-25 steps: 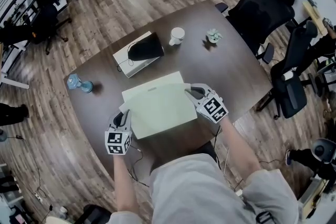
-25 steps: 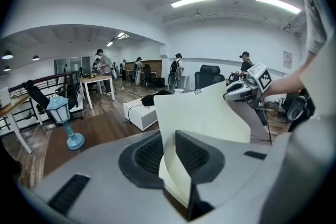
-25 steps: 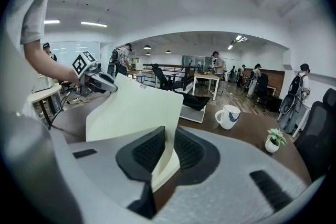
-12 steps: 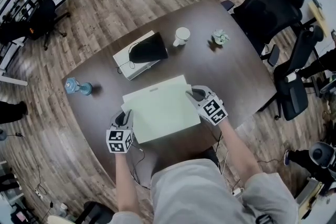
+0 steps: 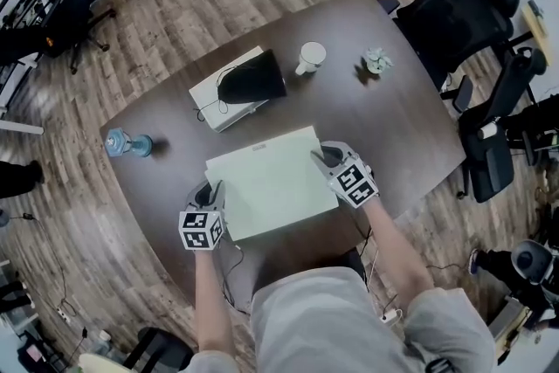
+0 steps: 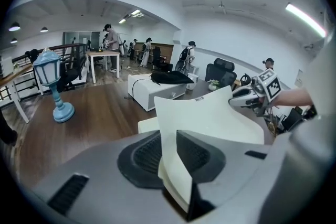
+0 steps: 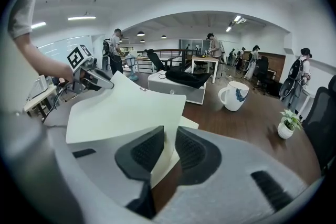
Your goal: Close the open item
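The pale folder (image 5: 271,188) lies at the near edge of the dark surface (image 5: 393,131), just in front of the person. Its top cover (image 6: 210,113) is bowed up over the lower leaf (image 7: 190,123), so it is not yet fully flat. The cover's left edge is pinched between the pads of the left tongs (image 6: 169,157) and its right edge between those of the right tongs (image 7: 166,153). It is judged that opposite edges are held so the cover can be lowered evenly.

A white box (image 5: 214,100) with a black bag (image 5: 251,81) on it, a mug (image 5: 309,57) and a small plant (image 5: 378,61) are set farther back. A blue lantern ornament (image 5: 127,143) is placed to the left. All are well apart from the folder, and nothing is seen in the cover's way.
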The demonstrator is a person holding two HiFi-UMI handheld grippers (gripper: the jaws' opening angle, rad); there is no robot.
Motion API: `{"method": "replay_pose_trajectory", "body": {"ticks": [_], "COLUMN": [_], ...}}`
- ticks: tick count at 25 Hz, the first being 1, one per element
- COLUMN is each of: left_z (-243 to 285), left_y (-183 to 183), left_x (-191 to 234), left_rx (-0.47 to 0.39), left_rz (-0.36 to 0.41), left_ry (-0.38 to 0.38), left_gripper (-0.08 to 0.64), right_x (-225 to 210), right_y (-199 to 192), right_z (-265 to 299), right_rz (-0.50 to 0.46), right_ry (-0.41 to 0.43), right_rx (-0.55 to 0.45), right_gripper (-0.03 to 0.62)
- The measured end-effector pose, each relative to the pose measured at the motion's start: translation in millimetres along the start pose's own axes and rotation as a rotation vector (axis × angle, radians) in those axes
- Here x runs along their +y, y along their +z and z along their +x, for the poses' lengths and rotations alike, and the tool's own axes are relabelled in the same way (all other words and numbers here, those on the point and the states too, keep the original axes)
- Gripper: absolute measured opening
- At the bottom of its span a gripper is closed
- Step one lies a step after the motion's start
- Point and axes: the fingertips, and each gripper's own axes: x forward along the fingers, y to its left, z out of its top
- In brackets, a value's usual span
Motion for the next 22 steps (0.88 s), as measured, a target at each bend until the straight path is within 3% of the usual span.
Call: {"method": "replay_pose_trajectory", "body": {"ticks": [14, 22], "left_z": [13, 13], "left_y": [-7, -7], "left_x": [9, 10], "left_rx": [-0.015, -0.011], "left_rz": [-0.087, -0.129], "left_ry": [0.027, 0.048], "left_gripper": [0.071, 0.074], "right_x": [-4, -15], "right_y": [-10, -22], "right_z": [16, 19], "right_rz": [0.002, 0.163], "right_ry": [-0.054, -0.087], "right_rx": [0.047, 0.101], "right_gripper": [0.080, 0.120]}}
